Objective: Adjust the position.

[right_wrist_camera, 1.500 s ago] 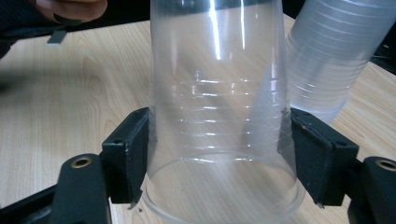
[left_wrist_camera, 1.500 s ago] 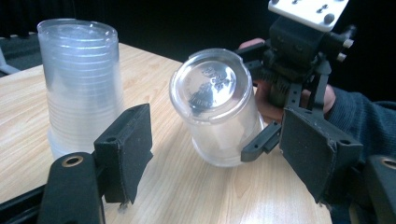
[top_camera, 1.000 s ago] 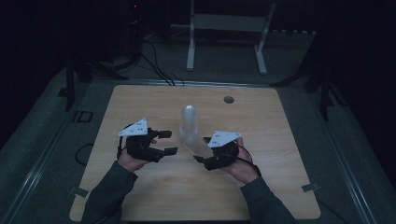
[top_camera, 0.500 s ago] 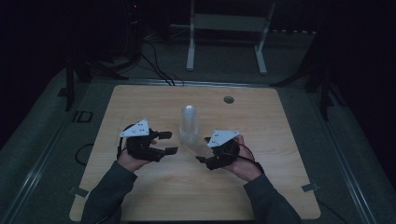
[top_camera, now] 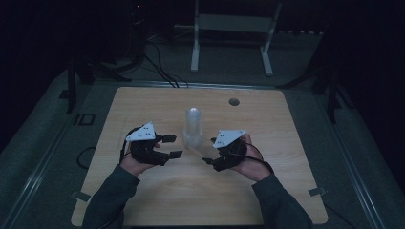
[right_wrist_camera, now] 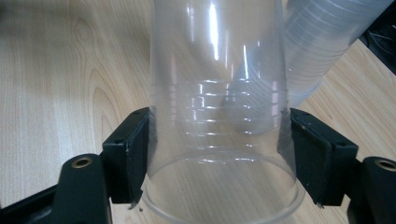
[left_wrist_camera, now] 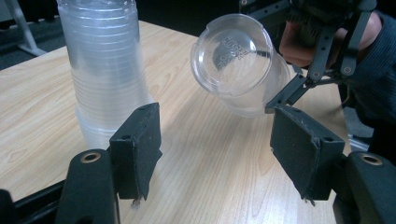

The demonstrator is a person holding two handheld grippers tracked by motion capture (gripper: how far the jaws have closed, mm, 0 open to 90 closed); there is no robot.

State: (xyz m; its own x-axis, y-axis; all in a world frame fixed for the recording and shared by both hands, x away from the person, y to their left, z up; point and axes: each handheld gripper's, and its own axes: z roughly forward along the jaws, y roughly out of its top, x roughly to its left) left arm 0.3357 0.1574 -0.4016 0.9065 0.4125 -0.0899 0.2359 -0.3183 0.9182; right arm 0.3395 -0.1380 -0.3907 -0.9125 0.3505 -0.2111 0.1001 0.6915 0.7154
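Embossed lettering rings the bottom of the clear plastic cup [left_wrist_camera: 238, 56], upper middle of the left gripper view, too faint to read.

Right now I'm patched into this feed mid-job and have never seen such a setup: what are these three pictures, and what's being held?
A person sits at a wooden table with a hand-held gripper in each hand. The high view looks down from above: the left hand-held gripper is at the left, the right hand-held gripper at the right, and a stack of clear plastic cups stands upside down between them.

The other two pictures come from cameras riding on each gripper, looking along its black jaws. In the right gripper view the jaws clamp one clear cup, held tilted off the table. The left gripper's jaws have just been closing, with nothing between them; the stack stands beside them.
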